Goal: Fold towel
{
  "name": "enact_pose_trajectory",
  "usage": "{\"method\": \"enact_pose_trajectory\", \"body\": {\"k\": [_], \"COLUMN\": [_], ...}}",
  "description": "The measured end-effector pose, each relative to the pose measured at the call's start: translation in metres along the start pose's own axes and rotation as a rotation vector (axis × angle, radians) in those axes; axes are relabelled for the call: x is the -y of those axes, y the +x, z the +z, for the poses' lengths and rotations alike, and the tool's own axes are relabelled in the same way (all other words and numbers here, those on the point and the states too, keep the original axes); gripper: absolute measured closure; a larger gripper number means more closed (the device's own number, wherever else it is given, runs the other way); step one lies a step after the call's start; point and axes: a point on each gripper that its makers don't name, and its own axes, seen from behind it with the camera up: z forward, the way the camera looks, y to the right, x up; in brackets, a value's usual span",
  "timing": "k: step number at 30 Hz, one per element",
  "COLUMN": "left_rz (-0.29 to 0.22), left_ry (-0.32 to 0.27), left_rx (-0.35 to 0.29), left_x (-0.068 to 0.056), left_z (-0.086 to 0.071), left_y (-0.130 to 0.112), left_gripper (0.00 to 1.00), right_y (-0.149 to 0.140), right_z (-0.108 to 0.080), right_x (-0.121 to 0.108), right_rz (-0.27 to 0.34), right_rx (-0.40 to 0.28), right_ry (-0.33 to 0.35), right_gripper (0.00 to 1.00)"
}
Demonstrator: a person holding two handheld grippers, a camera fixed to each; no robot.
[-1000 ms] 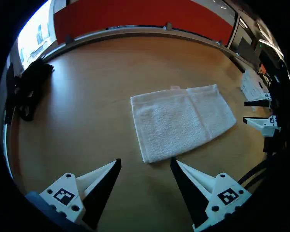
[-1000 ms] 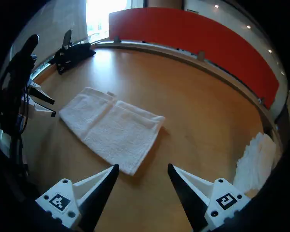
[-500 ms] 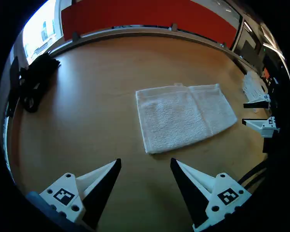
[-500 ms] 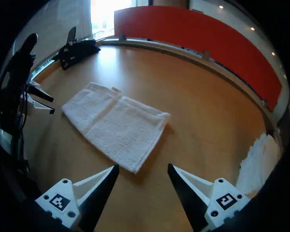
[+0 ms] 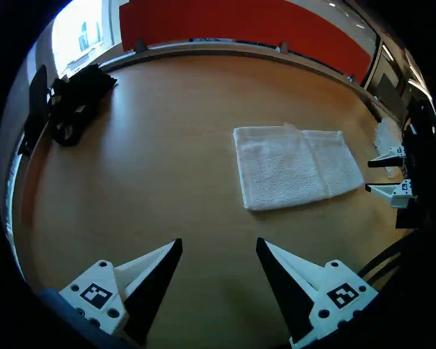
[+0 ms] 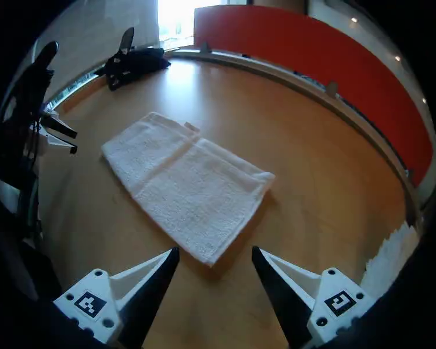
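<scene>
Left gripper [image 5: 218,241] shifted left, folded towel [image 5: 296,167] flat on table [image 5: 160,163]

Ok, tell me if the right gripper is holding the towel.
No, the right gripper is open, and the towel lies flat ahead of it.

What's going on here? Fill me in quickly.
A person holds a hand-held gripper in each hand over a wooden table. A white towel, apparently folded already, lies flat on it. The left hand-held gripper and the right hand-held gripper are both open and touch nothing.
</scene>
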Motion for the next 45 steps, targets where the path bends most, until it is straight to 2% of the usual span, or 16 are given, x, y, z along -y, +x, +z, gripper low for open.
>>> {"method": "enact_pose_trajectory", "body": {"k": [7, 11, 14, 20, 26, 34, 45], "left_rz": [-0.036, -0.048, -0.054, -0.065, -0.071, -0.072, -0.071], "left_ry": [0.018, 0.028, 0.034, 0.039, 0.04, 0.042, 0.043], "left_rx": [0.002, 0.005, 0.008, 0.013, 0.016, 0.016, 0.009], "left_x": [0.01, 0.016, 0.02, 0.023, 0.025, 0.026, 0.027], "left_z": [-0.012, -0.017, -0.019, -0.022, -0.022, -0.023, -0.023], "left_y": [-0.012, -0.019, -0.023, -0.029, -0.031, -0.033, -0.03], "left_gripper": [0.06, 0.06, 0.06, 0.06, 0.06, 0.06, 0.06], "right_y": [-0.009, -0.014, -0.016, -0.018, -0.021, -0.02, -0.009], "right_z": [0.01, 0.013, 0.014, 0.015, 0.018, 0.018, 0.005], "right_x": [0.004, 0.008, 0.01, 0.01, 0.01, 0.006, 0.006], "right_rz": [-0.023, -0.037, -0.044, -0.05, -0.047, -0.046, -0.041], "right_rx": [0.034, 0.049, 0.055, 0.067, 0.075, 0.07, 0.047], "right_ry": [0.031, 0.054, 0.067, 0.078, 0.083, 0.068, 0.048], "right_gripper": [0.26, 0.34, 0.4, 0.58, 0.62, 0.93, 0.96]}}
